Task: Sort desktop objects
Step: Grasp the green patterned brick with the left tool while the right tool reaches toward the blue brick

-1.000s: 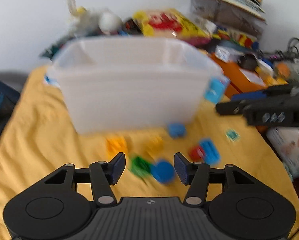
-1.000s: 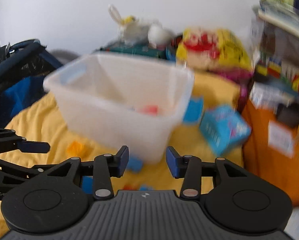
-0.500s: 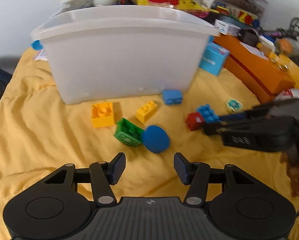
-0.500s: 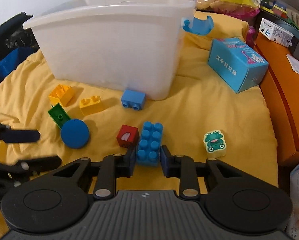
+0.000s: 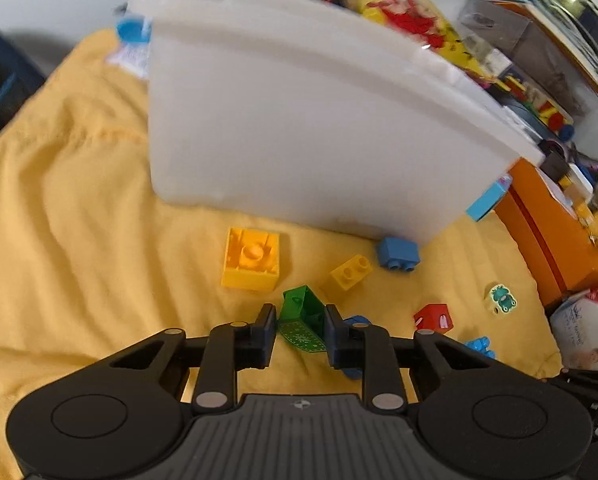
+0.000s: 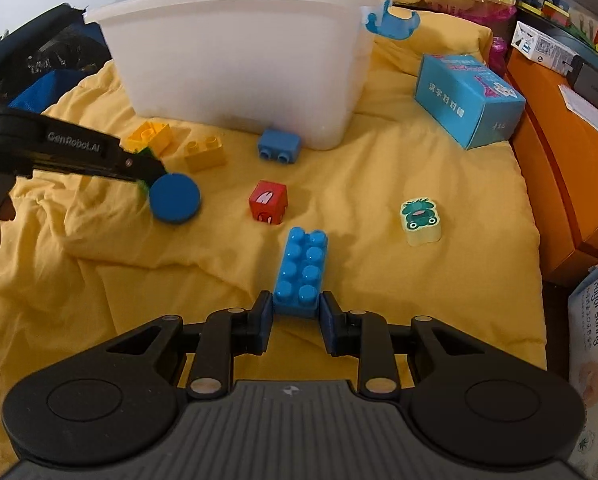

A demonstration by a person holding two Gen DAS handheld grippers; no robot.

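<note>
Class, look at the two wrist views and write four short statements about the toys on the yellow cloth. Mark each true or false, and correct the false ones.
1. The right gripper has the light blue brick between its fingers. True.
2. The left gripper is closing around the red cube. False: the green brick is between its fingers; the red cube lies free on the cloth.
3. The frog eraser lies inside the white bin. False: it lies on the yellow cloth, outside the white bin.
4. A small blue brick lies close to the bin's wall. True.
</note>
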